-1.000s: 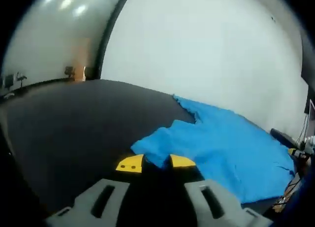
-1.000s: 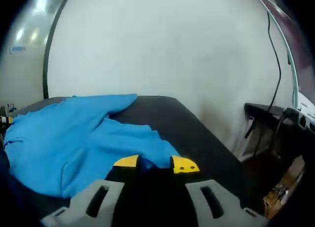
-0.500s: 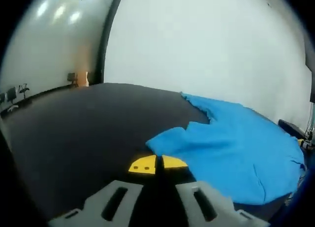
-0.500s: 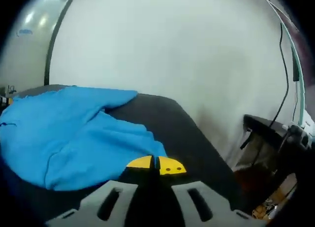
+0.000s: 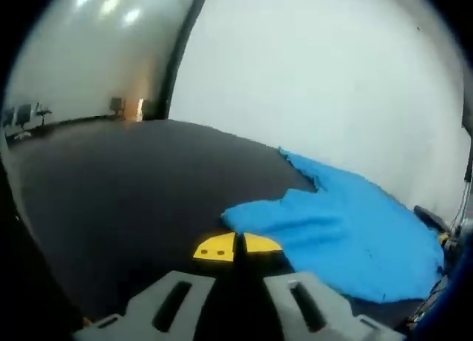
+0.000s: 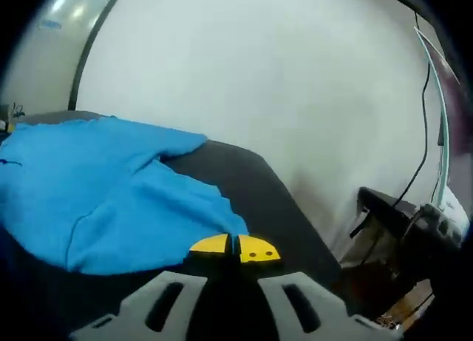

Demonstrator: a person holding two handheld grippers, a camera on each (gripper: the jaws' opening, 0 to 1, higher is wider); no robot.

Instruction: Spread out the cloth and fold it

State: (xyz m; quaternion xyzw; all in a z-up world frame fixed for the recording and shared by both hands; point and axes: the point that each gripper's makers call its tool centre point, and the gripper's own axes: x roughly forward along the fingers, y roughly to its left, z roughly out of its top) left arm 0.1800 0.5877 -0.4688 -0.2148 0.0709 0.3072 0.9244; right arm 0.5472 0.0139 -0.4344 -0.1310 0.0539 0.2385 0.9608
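Observation:
A blue cloth (image 5: 355,234) lies rumpled on a black table (image 5: 118,186), with one corner folded over toward my left gripper (image 5: 236,246). That gripper's yellow-tipped jaws are shut on this near corner, low over the table. In the right gripper view the same blue cloth (image 6: 103,186) spreads to the left, its near corner running into my right gripper (image 6: 234,248), whose yellow tips are pressed together on it. The pinched edge is hidden behind the tips in both views.
A white wall (image 5: 318,75) stands behind the black table (image 6: 273,208). Beside the table's end is a dark stand with cables (image 6: 399,215). Far off along the table's other side are chairs and a lit doorway (image 5: 129,108).
Both grippers stood open around the cloth's corners a second ago and have since closed on them. The views have shifted a little; the cloth lies slightly flatter.

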